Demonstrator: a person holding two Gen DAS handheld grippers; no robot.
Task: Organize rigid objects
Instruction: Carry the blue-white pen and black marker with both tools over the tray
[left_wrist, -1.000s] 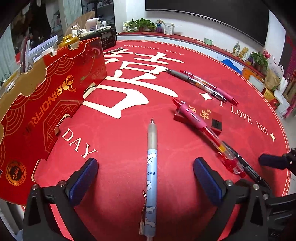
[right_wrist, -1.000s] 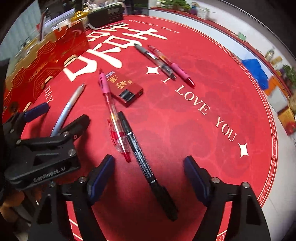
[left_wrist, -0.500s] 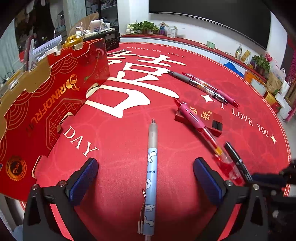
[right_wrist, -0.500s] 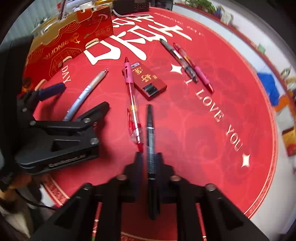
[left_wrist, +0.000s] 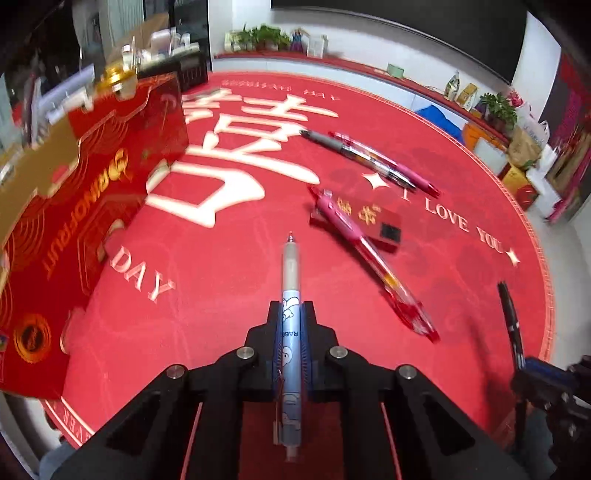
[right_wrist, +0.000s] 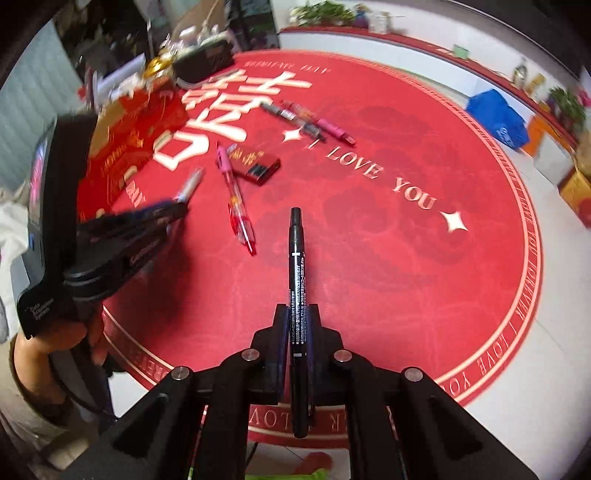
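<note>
Left wrist view shows the left gripper (left_wrist: 291, 325) clenched on a slim grey-and-light-blue pen with cartoon print (left_wrist: 291, 295); both pads press on its barrel and its tip points to the far side, over the round red mat with white characters and gold lettering (left_wrist: 236, 280). Whether the pen is lifted off the mat or touches it, I cannot tell.

In the right wrist view, the right gripper (right_wrist: 298, 325) is closed on a thin black marker with white print (right_wrist: 297, 273), which sticks out forward between the jaws, its cap end toward the far side.

On the mat, to the right of the blue pen, a pink-and-clear pen with red ends (left_wrist: 365, 262) lies diagonally, and its far end rests against a small flat red box with gold characters and a black patch (left_wrist: 373, 221). Further away, a grey pen (left_wrist: 354, 155) and a pink pen (left_wrist: 399, 170) lie side by side, touching or nearly so.

At the left edge of the mat stands a large red-and-gold cardboard box with cut-out flaps (left_wrist: 92, 206), tilted in the blurred picture. A dark device (right_wrist: 207, 64) sits at the far left, behind this box. In the right wrist view a person's hand (right_wrist: 44, 350) grips the handle of the left gripper at the near left.
</note>
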